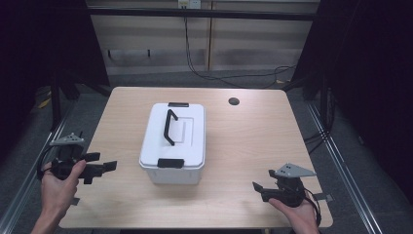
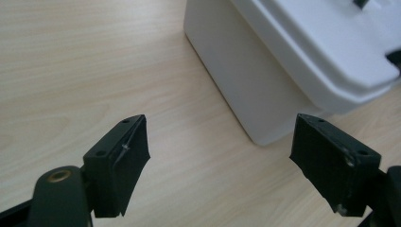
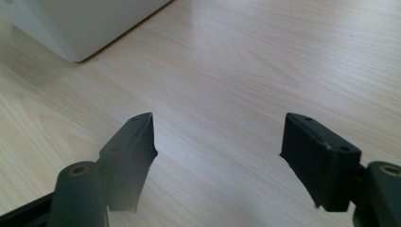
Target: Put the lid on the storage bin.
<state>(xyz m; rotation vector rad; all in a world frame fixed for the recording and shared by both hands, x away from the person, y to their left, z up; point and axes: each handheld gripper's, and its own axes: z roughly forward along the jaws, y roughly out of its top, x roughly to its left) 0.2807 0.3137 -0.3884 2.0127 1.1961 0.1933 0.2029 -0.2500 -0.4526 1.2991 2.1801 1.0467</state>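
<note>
white lidded box [image 1: 173, 144] sits mid-table, latched, handle flat; left gripper [image 1: 108, 166] and right gripper [image 1: 257, 187] both gape wide, empty, flanking it near the front edge; best approach: square each to a black latch [image 1: 171, 163] before closing.

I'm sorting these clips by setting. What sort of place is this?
Probably a lab or recording rig, not a home: a bare wooden table stands inside a dark metal frame, cables trail along the back wall, and only a white lidded box sits on it.
</note>
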